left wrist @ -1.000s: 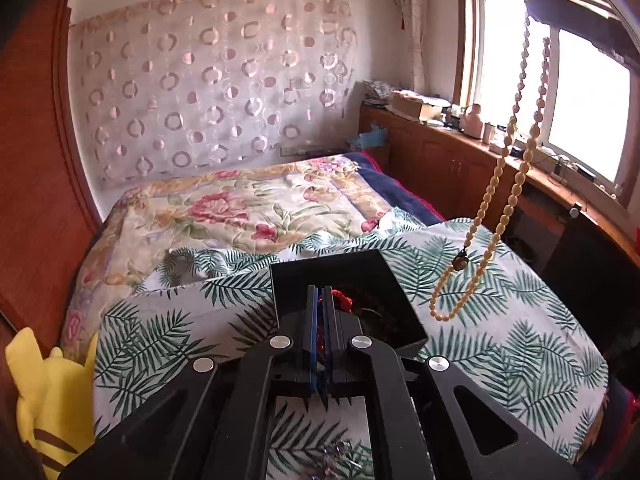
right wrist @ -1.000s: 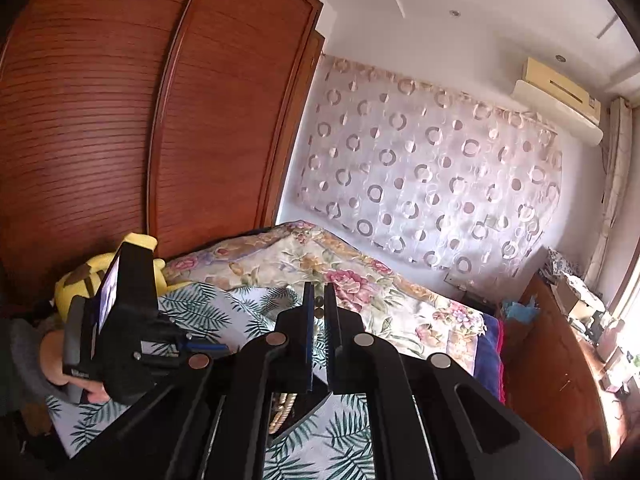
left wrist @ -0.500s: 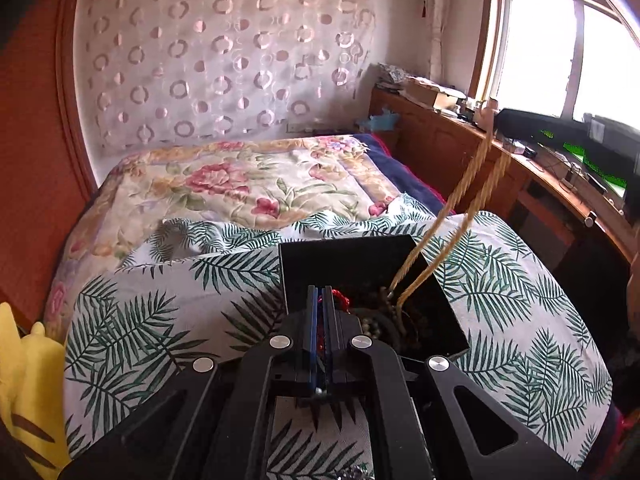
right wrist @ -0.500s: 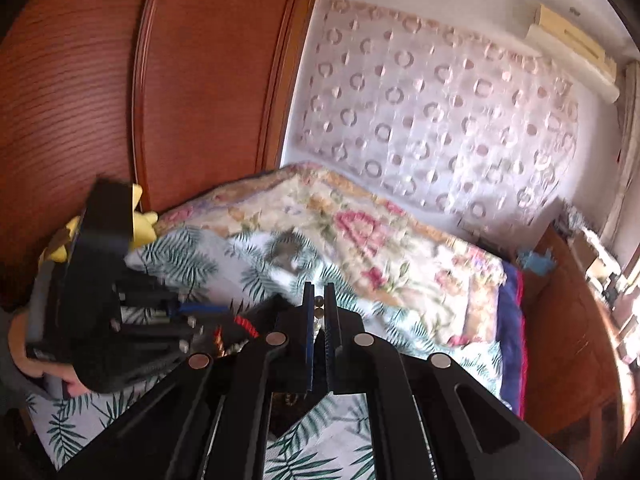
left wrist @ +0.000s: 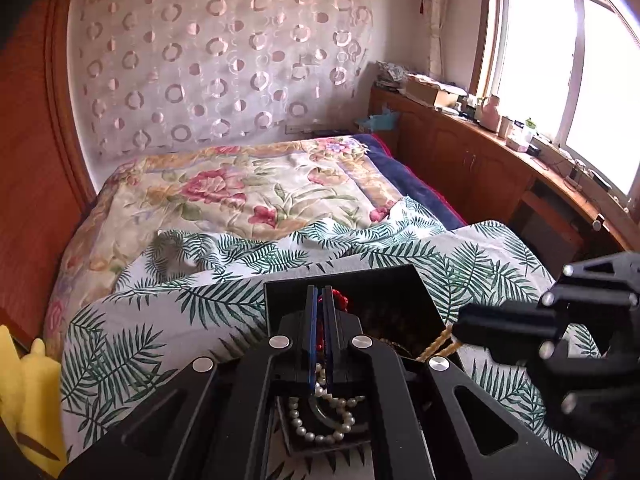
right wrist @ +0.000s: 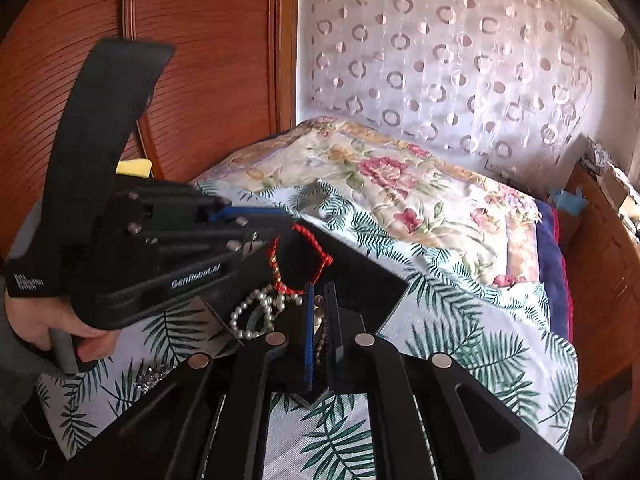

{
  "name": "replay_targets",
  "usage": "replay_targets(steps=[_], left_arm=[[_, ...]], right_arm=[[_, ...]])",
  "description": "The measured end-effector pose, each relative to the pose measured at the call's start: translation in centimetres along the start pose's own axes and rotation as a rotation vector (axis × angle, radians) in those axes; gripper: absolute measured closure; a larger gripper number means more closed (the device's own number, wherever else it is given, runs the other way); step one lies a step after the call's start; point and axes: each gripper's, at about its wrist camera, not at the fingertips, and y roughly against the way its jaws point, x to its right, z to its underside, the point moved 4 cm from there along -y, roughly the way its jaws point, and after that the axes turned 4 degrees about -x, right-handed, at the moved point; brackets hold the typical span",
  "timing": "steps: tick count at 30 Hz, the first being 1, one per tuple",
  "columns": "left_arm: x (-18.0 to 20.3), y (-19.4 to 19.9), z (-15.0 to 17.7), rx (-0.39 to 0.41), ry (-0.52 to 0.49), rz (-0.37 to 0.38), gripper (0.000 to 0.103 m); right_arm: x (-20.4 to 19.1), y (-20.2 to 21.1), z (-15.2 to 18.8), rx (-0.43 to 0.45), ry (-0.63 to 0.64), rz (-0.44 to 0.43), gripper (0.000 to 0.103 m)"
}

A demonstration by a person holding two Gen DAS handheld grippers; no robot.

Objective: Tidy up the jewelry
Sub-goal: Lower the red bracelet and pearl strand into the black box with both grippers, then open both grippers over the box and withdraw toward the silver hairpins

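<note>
A black jewelry box [left wrist: 400,280] sits on the palm-leaf cloth; it also shows in the right wrist view [right wrist: 360,272]. My left gripper [left wrist: 320,308] is shut on a red bead string [left wrist: 340,300] at the box's near edge, and a white pearl string [left wrist: 320,432] hangs below it. In the right wrist view the red string [right wrist: 316,248] and pearls [right wrist: 252,312] hang from the left gripper [right wrist: 256,236]. My right gripper [right wrist: 319,300] is shut on the beige bead necklace [left wrist: 440,340], low over the box.
The palm-leaf cloth [left wrist: 140,340] lies over a floral bedspread [left wrist: 240,188]. A wooden wardrobe [right wrist: 200,60] stands left. A wooden counter [left wrist: 480,152] with small items runs under the window. A yellow plush toy [left wrist: 24,400] lies at the left. A small silver piece [right wrist: 148,376] lies on the cloth.
The right gripper came down from high above, lowering the beige necklace from hanging in the air into the black box. The left gripper stayed shut at the box.
</note>
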Motion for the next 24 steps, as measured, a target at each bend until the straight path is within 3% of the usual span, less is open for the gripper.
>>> replay_targets(steps=[8,10,12,17,24], left_arm=[[0.3,-0.7,0.6,-0.013,-0.010,-0.013,0.101],[0.2,-0.7,0.9,-0.018,-0.006,-0.012,0.101],[0.0,-0.7,1.1,-0.020,-0.003,-0.009,0.092],[-0.3,0.5,1.8,-0.004,-0.002,0.000,0.068],[-0.4,3.0,3.0,0.037,-0.014,-0.004,0.032]], right_arm=[[-0.1,-0.7,1.6,-0.025,-0.012,-0.012,0.094],[0.1,-0.5,1.8,-0.020,-0.018,-0.017,0.076],[0.1,-0.2,1.9,-0.011,-0.024,-0.023,0.069],[0.3,0.7,2.4,0.011,-0.036,-0.030,0.069],[-0.1,3.6,3.9,0.060,-0.053,-0.054,0.059]])
